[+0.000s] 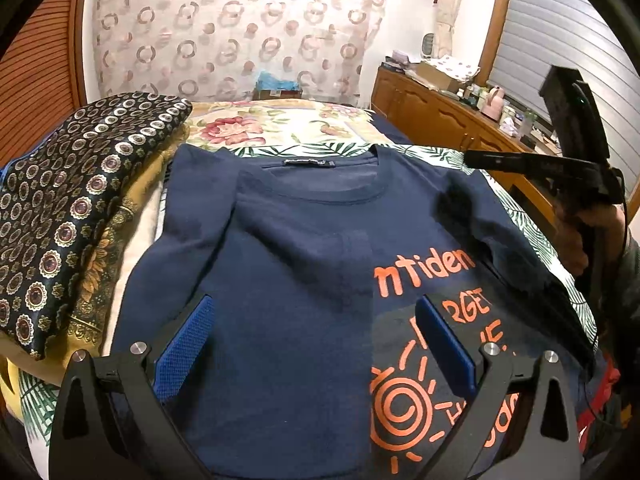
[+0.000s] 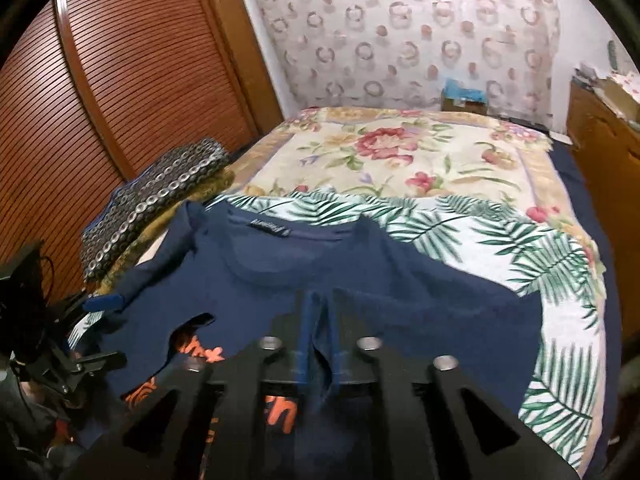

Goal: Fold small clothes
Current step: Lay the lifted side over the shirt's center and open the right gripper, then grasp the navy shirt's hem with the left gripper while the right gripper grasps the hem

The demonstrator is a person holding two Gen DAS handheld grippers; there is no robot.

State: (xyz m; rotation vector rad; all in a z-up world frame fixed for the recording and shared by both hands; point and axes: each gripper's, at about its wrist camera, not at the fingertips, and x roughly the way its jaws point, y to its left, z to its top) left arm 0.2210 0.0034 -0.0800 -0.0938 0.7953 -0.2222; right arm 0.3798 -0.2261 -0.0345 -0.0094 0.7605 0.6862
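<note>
A navy T-shirt (image 1: pixel 288 264) with orange print lies front up on the bed, collar away from me, its left side folded over the middle. My left gripper (image 1: pixel 316 332) is open and empty, hovering over the shirt's lower middle. My right gripper (image 2: pixel 320 320) is shut on the navy T-shirt (image 2: pixel 400 300), pinching a fold of cloth at its right side and lifting it. The right gripper also shows in the left wrist view (image 1: pixel 476 158), at the shirt's right shoulder. The left gripper shows at the left edge of the right wrist view (image 2: pixel 100 330).
A folded dark patterned cloth stack (image 1: pixel 72 200) lies left of the shirt. The bed has a palm-leaf sheet (image 2: pixel 500 240) and a floral cover (image 2: pixel 380 152). A wooden cabinet (image 1: pixel 432 112) stands on the right, a slatted wooden door (image 2: pixel 140 60) on the left.
</note>
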